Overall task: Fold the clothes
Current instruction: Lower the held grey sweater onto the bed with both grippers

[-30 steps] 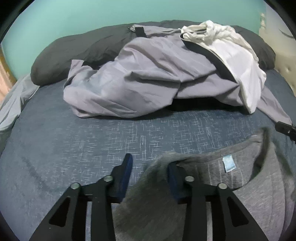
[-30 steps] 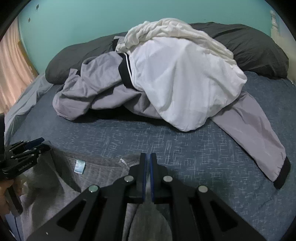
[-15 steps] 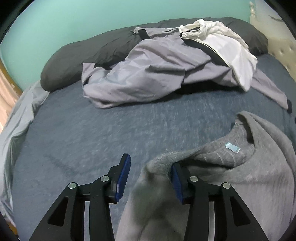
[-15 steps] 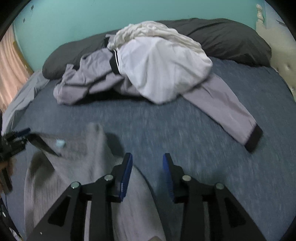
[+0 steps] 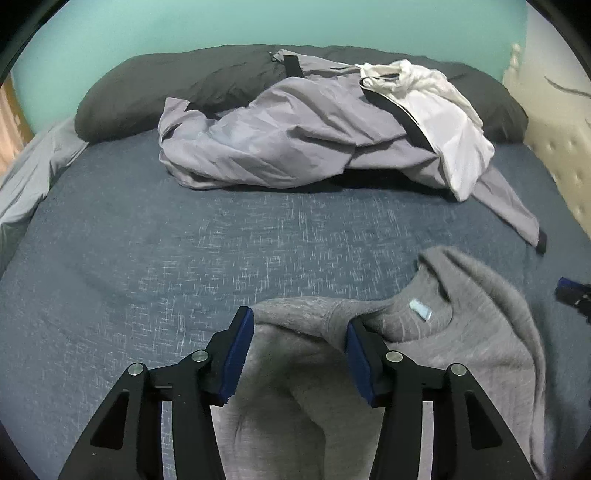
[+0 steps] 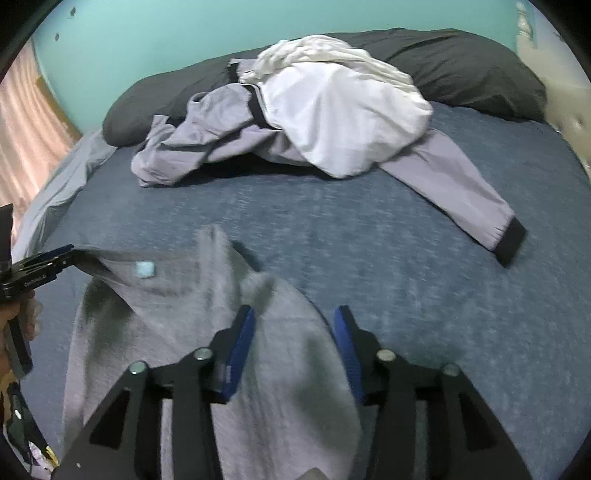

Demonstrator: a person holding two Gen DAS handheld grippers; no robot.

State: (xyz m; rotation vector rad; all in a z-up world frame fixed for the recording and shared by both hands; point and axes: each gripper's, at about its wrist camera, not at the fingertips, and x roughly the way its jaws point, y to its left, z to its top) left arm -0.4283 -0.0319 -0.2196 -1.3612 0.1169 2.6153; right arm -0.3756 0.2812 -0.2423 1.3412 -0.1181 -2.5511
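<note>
Left hand-held gripper (image 5: pixel 300 350) has its jaws opening, grey sweater (image 5: pixel 461 354) bunched between them, shoulder fabric draped against the right-hand pad, left-hand pad just beside the cloth, so we read no clamp. Right hand-held gripper (image 6: pixel 293 345) jaws also opening, sweater fabric lying between and under them, pads not pressing it. We see the sweater on the near part of the bed (image 5: pixel 147 266), collar with its pale label (image 5: pixel 420 308) facing up, right of the left hand-held gripper. Far side of the sweater, well apart: lilac jacket (image 5: pixel 280 147) in a heap, white garment (image 5: pixel 447 122) on top of its right end, one jacket sleeve with black cuff trailing toward the sweater. Dark pillow (image 5: pixel 177 88) behind the jacket against the teal wall (image 5: pixel 258 22). From the right wrist view a hand (image 6: pixel 14 325) grips the left hand-held gripper at the sweater's left edge
</note>
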